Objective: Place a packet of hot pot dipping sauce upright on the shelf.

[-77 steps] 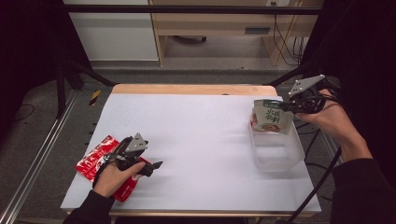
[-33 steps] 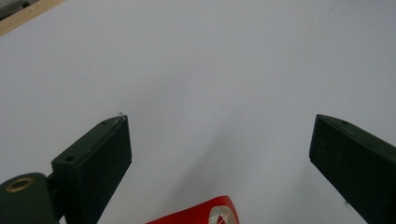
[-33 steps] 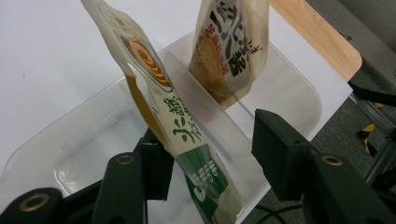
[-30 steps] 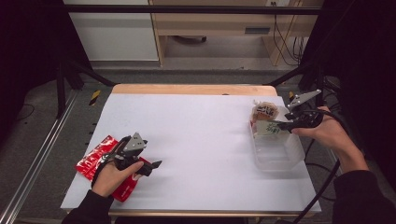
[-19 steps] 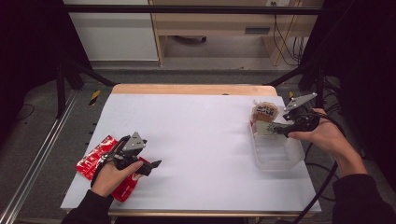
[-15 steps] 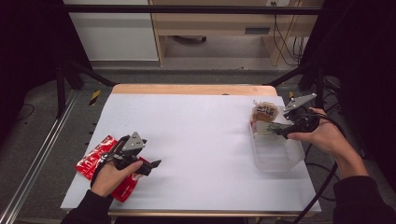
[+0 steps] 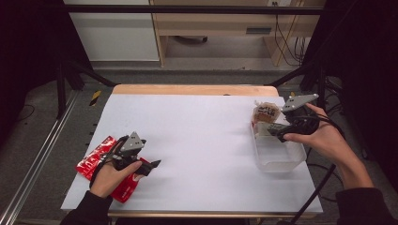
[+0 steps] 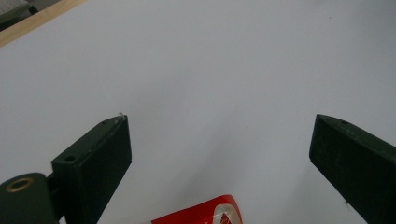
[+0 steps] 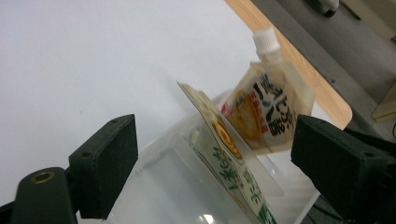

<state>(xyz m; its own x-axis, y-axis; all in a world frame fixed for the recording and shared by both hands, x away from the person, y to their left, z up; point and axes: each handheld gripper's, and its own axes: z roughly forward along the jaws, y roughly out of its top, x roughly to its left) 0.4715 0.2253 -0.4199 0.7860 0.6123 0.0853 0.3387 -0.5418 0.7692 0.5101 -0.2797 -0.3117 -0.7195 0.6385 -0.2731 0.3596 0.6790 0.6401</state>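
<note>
White covering spreads over the surface (image 7: 202,140), whose wooden edge shows along the far side. At the right stands a clear bin (image 7: 277,154), its long axis running near to far. Inside its far end lean two pouches. The spouted pouch (image 9: 268,109) rests against the far wall, upright, with its white cap up and pointing far; its printed face turns toward the right tongs' camera. A flatter green-and-white pouch (image 9: 229,163) stands on edge just nearer, tilted, its long axis running diagonally down into the bin. In the high view the spouted pouch (image 7: 265,112) sits at the bin's far left corner.

The right tongs (image 7: 277,132) hover at the bin's far end, jaws wide apart with both pouches between them and apart from them; a hand (image 7: 324,136) holds them from the right.

At the near left, the left tongs (image 7: 152,165) are held by a hand (image 7: 110,176) low over the surface, jaws spread wide and clasping nothing. A red packet (image 7: 101,159) lies flat beneath that hand, its long axis diagonal; its corner (image 8: 205,215) peeks in between the jaws.

Beyond the surface are grey floor, black frame bars, a white cabinet, a wooden desk and cables.
</note>
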